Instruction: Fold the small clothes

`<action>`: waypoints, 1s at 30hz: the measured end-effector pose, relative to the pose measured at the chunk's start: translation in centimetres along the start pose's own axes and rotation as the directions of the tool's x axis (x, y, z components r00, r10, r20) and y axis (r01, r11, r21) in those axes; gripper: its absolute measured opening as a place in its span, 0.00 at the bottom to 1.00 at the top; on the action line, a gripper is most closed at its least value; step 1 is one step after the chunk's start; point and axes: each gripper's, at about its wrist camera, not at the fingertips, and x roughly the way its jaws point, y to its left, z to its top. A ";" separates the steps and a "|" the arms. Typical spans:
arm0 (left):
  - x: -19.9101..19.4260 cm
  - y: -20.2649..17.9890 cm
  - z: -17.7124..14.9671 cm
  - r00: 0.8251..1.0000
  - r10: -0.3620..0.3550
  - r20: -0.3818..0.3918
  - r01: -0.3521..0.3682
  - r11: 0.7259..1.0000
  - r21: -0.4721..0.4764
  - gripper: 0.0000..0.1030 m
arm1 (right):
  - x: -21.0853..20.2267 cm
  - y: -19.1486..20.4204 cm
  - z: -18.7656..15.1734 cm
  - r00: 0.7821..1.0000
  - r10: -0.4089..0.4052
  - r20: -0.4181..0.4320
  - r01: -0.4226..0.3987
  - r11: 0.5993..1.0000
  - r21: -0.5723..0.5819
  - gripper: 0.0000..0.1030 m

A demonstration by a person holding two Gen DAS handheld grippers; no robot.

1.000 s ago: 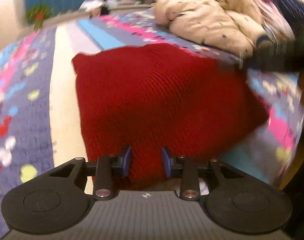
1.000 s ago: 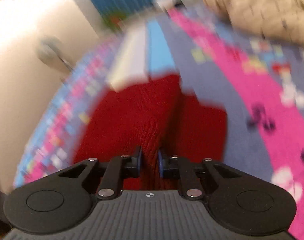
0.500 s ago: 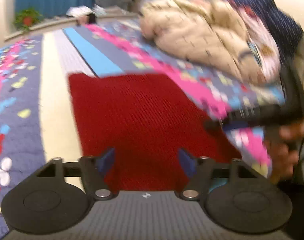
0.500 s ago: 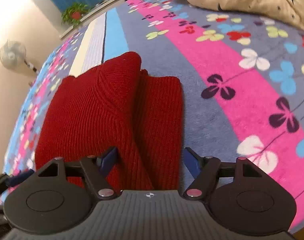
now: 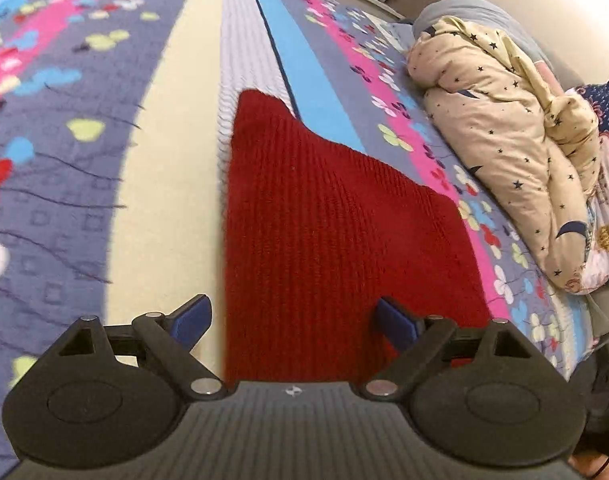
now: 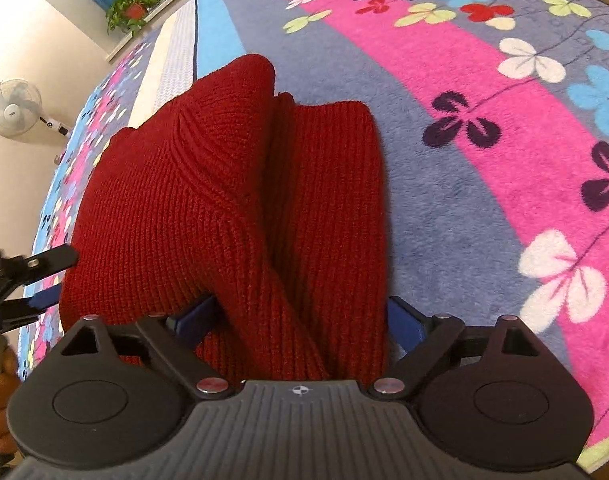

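A red knit garment (image 5: 324, 220) lies folded on the bed, with a thick fold running along its middle (image 6: 224, 200). My left gripper (image 5: 292, 316) hovers over its near left edge. Its jaws are opening wide, and the knit lies below between them, untouched by the blue pads. My right gripper (image 6: 300, 312) straddles the raised middle fold at the near end. Its jaws are opening too, and the fold sits loose between the fingers. In the right wrist view the left gripper (image 6: 54, 278) shows at the far left, beside the garment's edge.
The bedspread (image 5: 64, 160) is striped and flowered in pink, blue and grey (image 6: 464, 80). A bundled cream star-print duvet (image 5: 504, 140) fills the bed's right side. A standing fan (image 6: 14, 108) and a potted plant (image 6: 132, 8) are beyond the bed. A hand (image 6: 0, 400) holds the left gripper.
Both grippers were shut on the red knit and have opened wide, letting it go. The left one swung toward the garment's left edge; the right one sank closer to the fold.
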 end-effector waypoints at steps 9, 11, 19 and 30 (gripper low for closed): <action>5.2 2.8 1.3 0.989 -0.139 -0.052 0.130 0.979 -0.156 1.00 | 0.5 -0.3 0.0 1.000 0.008 -0.019 -0.008 1.000 0.001 0.93; 6.2 3.5 1.5 0.983 -0.174 -0.060 0.160 0.968 -0.196 1.00 | 0.8 -0.1 0.1 1.000 0.003 -0.021 -0.003 1.000 0.000 0.94; 6.0 3.1 2.5 0.987 -0.158 -0.038 0.150 0.976 -0.156 0.80 | 0.9 1.7 0.4 0.999 0.029 0.033 -0.027 0.998 -0.062 0.59; -3.7 4.7 7.8 0.986 -0.053 0.157 0.051 0.999 0.017 0.63 | 1.4 8.4 0.9 0.969 0.181 0.171 -0.148 0.970 -0.191 0.24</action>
